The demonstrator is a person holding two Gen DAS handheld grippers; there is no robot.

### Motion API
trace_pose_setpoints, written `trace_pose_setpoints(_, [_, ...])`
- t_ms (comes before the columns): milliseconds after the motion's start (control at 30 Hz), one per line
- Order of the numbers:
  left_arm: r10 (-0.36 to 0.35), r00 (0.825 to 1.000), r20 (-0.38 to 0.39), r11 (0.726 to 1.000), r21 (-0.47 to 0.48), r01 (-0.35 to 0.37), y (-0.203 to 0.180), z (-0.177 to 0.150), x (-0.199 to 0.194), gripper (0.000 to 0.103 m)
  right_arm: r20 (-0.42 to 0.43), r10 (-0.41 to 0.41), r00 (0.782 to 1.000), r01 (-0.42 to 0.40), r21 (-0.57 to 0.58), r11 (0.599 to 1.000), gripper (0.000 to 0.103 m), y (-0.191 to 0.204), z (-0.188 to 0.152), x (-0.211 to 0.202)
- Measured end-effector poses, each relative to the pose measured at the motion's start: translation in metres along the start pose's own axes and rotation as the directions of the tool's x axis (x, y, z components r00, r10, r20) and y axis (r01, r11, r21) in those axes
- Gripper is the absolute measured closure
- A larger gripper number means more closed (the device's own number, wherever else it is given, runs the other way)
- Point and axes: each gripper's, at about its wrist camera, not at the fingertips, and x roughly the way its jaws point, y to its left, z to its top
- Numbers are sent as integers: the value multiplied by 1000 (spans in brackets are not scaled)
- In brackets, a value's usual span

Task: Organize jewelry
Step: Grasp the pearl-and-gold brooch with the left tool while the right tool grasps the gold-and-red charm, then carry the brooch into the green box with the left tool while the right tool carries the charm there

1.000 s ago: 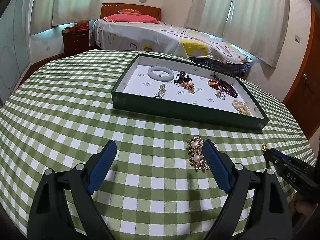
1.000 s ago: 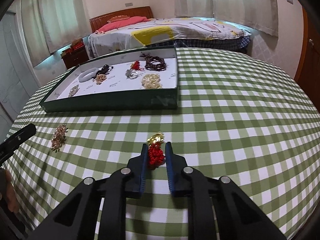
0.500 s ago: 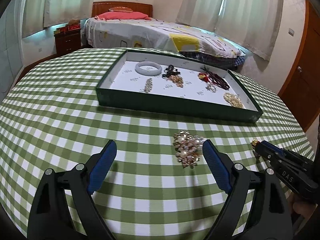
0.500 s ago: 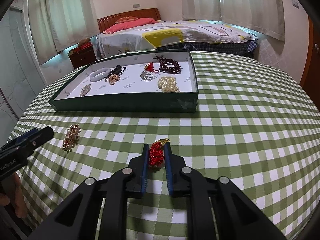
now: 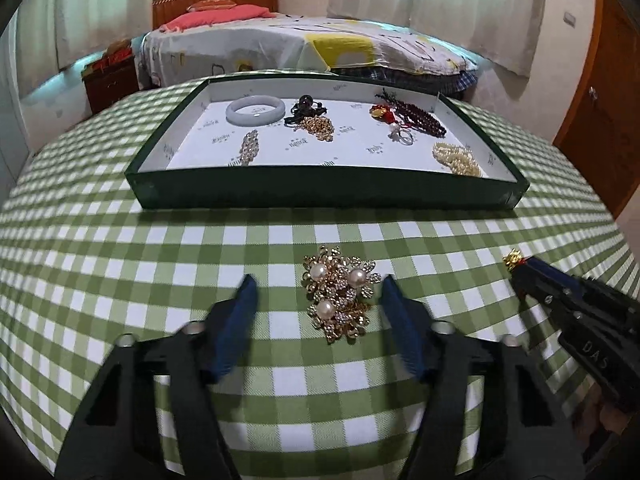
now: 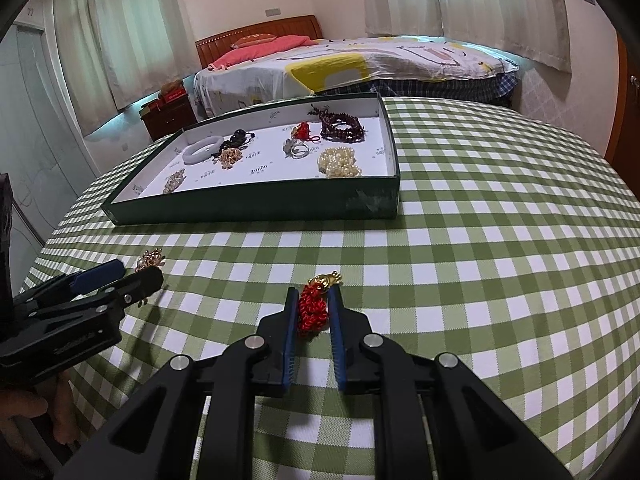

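Ample bare tablecloth (image 5: 120, 264) before tray (image 5: 328, 194)

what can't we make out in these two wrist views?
- Left tool fingers: motion-blurred in the left view, so contact with the pearl brooch is unclear.
- Pearl brooch, right view: mostly hidden behind the left tool.
- Red knot charm: sides covered by the right tool.
- Tray print: too small.

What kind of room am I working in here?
Most likely a home bedroom: a made bed with a wooden headboard stands behind the table, a small nightstand sits beside it, and curtains cover the windows.
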Motion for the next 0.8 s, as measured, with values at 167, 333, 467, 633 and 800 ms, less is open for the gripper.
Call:
trace_pose_setpoints(167, [-19,1000,10,1000,8,19,5,-1,-2,75,0,4,1000,-4,4,1000,87,0,0,0])
trace_pose_setpoints(333, [-42,999,17,999,-5,42,9,-2,-4,75,0,3,1000,-3,3,1000,87,0,0,0])
trace_pose_setpoints(467, [-40,999,16,999,-6,40,9,-2,-4,75,0,2,1000,-2,2,1000,87,0,0,0])
trace_pose_setpoints(633, [-33,999,13,999,-9,33,9,-2,-3,75,0,2,1000,-2,1,1000,87,0,0,0])
trace_pose_setpoints(800, [-30,1000,7,999,-12,30,7,1,-2,70,0,3,1000,-3,1,1000,87,0,0,0])
